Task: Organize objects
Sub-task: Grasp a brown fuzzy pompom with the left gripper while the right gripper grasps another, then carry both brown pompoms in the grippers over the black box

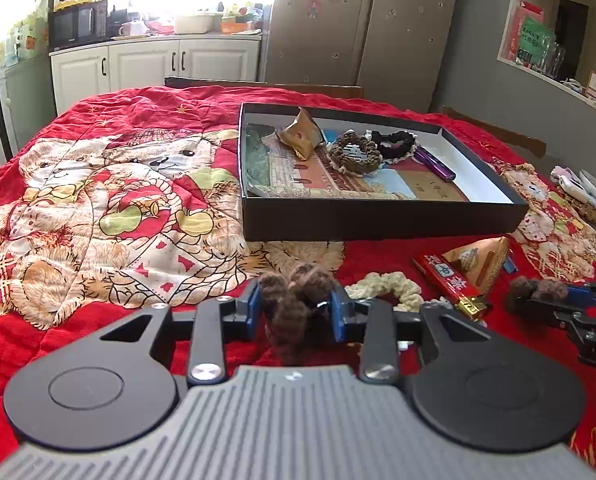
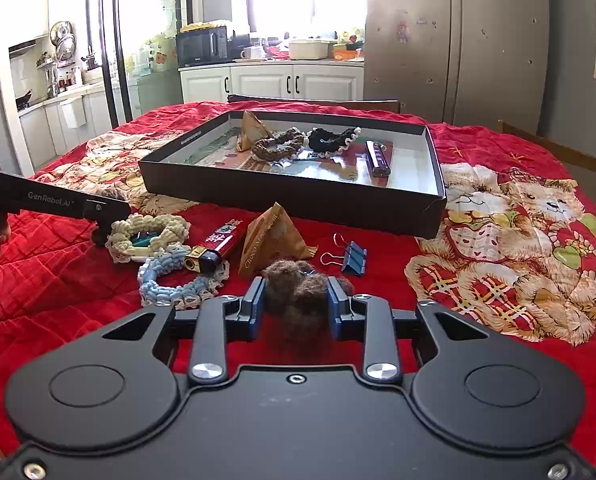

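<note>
My left gripper (image 1: 296,298) is shut on a fuzzy brown scrunchie (image 1: 294,280) low over the red bear quilt (image 1: 98,200). The right gripper (image 2: 298,296) is shut on a second brown scrunchie (image 2: 298,284); in the left wrist view that gripper (image 1: 537,300) shows at the right edge. The left gripper (image 2: 102,220) appears at the left of the right wrist view, beside a cream scrunchie (image 2: 150,232). The black box (image 1: 377,224) (image 2: 298,204) lies beyond both, holding a gold packet, two scrunchies and a purple tube.
Loose on the quilt before the box: a pale blue scrunchie (image 2: 174,280), a red lighter (image 2: 218,246), a gold pyramid packet (image 2: 274,240) and a blue binder clip (image 2: 351,258). Chair backs stand past the far edge. Bare quilt spreads left of the box.
</note>
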